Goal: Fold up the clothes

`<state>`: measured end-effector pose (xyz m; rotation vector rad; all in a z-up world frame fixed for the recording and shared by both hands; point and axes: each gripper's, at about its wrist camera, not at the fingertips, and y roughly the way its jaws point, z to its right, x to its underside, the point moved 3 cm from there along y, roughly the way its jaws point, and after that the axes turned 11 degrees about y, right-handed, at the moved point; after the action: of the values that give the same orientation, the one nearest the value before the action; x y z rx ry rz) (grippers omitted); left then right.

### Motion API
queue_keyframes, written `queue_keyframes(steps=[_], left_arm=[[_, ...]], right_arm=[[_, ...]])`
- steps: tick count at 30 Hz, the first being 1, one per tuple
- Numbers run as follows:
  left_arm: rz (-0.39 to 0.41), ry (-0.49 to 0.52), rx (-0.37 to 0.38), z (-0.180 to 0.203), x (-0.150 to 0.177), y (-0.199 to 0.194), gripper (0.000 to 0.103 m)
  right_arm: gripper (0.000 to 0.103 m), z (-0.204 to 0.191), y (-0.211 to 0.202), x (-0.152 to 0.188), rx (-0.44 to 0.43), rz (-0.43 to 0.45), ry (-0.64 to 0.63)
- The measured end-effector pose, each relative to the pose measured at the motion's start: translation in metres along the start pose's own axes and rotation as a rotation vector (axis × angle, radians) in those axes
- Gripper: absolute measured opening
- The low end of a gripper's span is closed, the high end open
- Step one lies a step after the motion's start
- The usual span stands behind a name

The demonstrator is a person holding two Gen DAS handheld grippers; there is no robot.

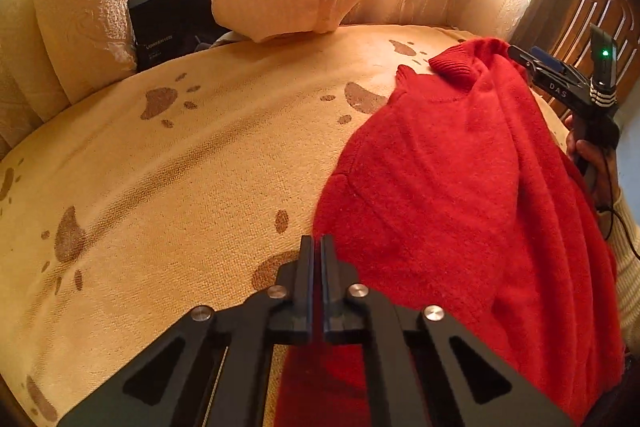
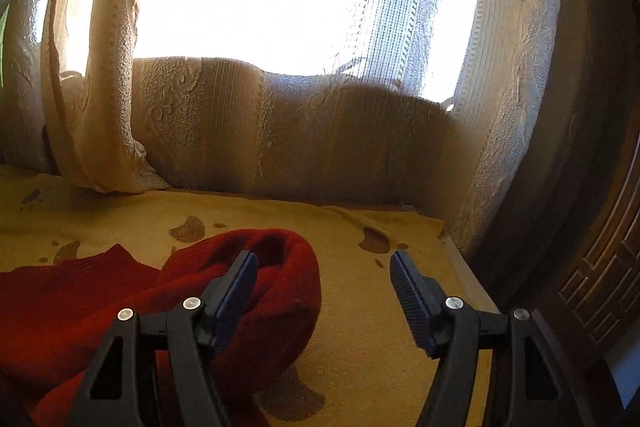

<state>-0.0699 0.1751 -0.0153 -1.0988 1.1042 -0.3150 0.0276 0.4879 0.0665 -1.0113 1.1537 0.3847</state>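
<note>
One surface: a yellow terry spread [image 1: 168,187] with brown paw-print marks, covering the whole work area. Curtains [image 2: 320,143]: several cream embossed panels hang behind it, backlit by a bright window.

One garment: a red sweater [image 1: 448,195], lying on the spread's right side in the left wrist view, ribbed collar toward the curtains, body bunched in long folds.

Two grippers. Left gripper [image 1: 316,247]: jaws pressed together, a thin strip of red fabric visible in the slit between them, so it pinches the sweater's near left edge. Right gripper [image 2: 324,265]: jaws wide apart; one finger sits over the rolled red hem, the other over bare spread; nothing clamped.

View differences: only the left wrist view shows the right gripper from outside, at the sweater's collar end, with one hand [image 1: 588,151] on its handle, a green indicator light, and a dark box [image 1: 168,27] between the curtains. Only the right wrist view shows the spread's far right corner and the carved wood panel [image 2: 600,287].
</note>
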Motion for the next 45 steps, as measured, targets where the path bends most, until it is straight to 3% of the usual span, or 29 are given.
queue_keyframes(steps=[3,6,8,10,13,18,20,23,26,32,34,35,36,37,38,39,43,45], left_arm=[[0.09,-0.035,-0.056,-0.004,-0.008,-0.022,0.003],[0.205,-0.105,-0.168,-0.027,-0.02,-0.058,0.003],[0.24,-0.111,-0.301,-0.044,-0.027,-0.079,0.003],[0.24,-0.141,-0.359,-0.063,-0.03,-0.088,0.003],[0.173,-0.159,-0.41,-0.086,-0.024,-0.077,0.003],[0.0,-0.148,-0.411,-0.099,0.009,-0.027,0.003],[-0.022,-0.175,-0.39,-0.102,0.023,-0.017,0.003],[-0.002,-0.189,-0.377,-0.103,0.025,-0.02,0.004],[0.016,-0.192,-0.375,-0.102,0.022,-0.024,0.004],[0.042,-0.206,-0.361,-0.102,0.014,-0.023,0.004],[0.039,-0.209,-0.359,-0.105,0.015,-0.021,0.004],[0.04,-0.216,-0.354,-0.106,0.015,-0.02,0.004],[0.042,-0.222,-0.349,-0.107,0.016,-0.019,0.004],[0.048,-0.231,-0.345,-0.108,0.016,-0.019,0.004],[0.054,-0.239,-0.342,-0.109,0.015,-0.019,0.004],[0.061,-0.248,-0.338,-0.11,0.015,-0.018,0.004],[0.095,-0.235,-0.329,-0.102,0.011,-0.023,0.004],[0.084,-0.2,-0.337,-0.096,0.009,-0.022,0.004]], right_arm=[[0.071,0.008,-0.004,-0.003,0.003,0.026,0.04],[0.071,0.017,-0.011,-0.007,0.001,0.055,0.089],[0.071,0.018,-0.01,-0.008,-0.008,0.048,0.103],[0.076,0.017,-0.008,-0.007,-0.016,0.034,0.106],[0.076,0.012,-0.004,-0.005,-0.022,0.015,0.087],[0.076,0.005,0.0,0.0,-0.05,-0.022,0.044],[0.076,0.004,0.002,0.001,-0.069,-0.037,0.042],[0.077,0.001,0.012,-0.001,-0.168,-0.094,0.058],[0.077,-0.017,0.042,-0.004,-0.33,-0.261,0.046],[0.077,-0.053,0.09,0.001,-0.372,-0.426,-0.046],[0.077,-0.065,0.093,0.011,-0.421,-0.48,-0.094],[0.075,-0.069,0.088,0.014,-0.423,-0.471,-0.12],[0.058,-0.073,0.083,0.017,-0.424,-0.462,-0.147],[0.035,-0.076,0.078,0.02,-0.425,-0.452,-0.173],[0.018,-0.075,0.075,0.018,-0.386,-0.427,-0.174],[0.011,-0.074,0.072,0.015,-0.346,-0.401,-0.175],[0.011,-0.058,0.071,0.008,-0.245,-0.351,-0.13],[0.011,-0.054,0.074,0.014,-0.243,-0.395,-0.124]])
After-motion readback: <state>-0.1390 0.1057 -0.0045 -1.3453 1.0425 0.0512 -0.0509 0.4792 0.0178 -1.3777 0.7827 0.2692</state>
